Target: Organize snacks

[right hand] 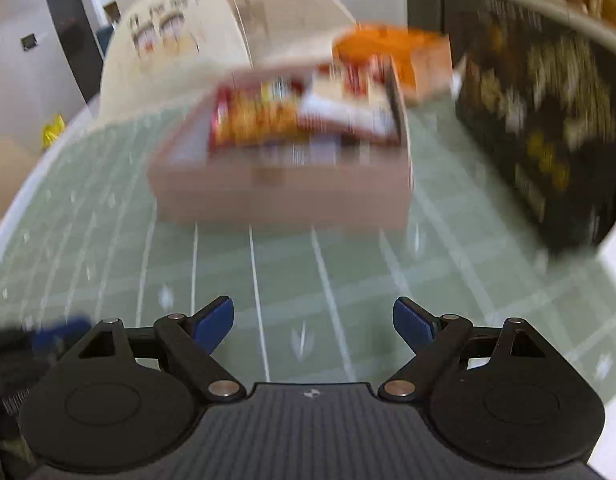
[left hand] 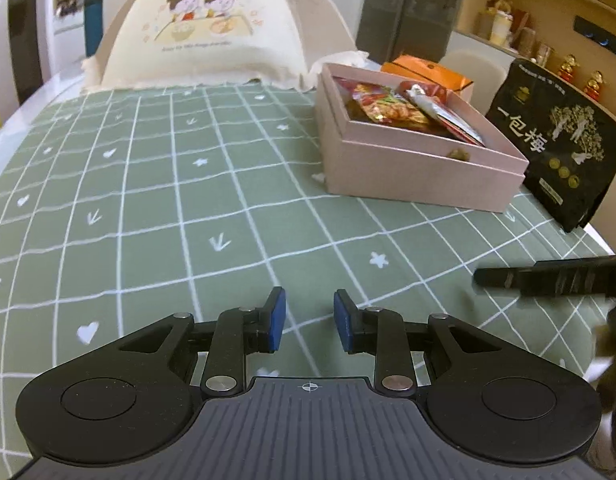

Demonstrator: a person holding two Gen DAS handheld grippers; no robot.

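Observation:
A pink box [left hand: 423, 168] stands open on the green checked tablecloth [left hand: 188, 200], with several bright snack packets [left hand: 387, 108] inside. A black pouch with gold print [left hand: 563, 140] leans to its right. My left gripper [left hand: 309, 318] hovers over bare cloth in front of the box, its blue pads drawn close with nothing between them. The right wrist view is blurred. My right gripper [right hand: 312, 320] is open wide and empty, facing the pink box [right hand: 284, 196] and its snack packets [right hand: 292, 116]. The black pouch [right hand: 547, 120] is to its right.
An orange carton [left hand: 427, 72] lies behind the pink box. A cream mesh food cover with a cartoon print [left hand: 204, 28] stands at the back. Shelves with jars and figurines line the right wall. A dark finger [left hand: 547, 280] of the right gripper reaches in from the right edge.

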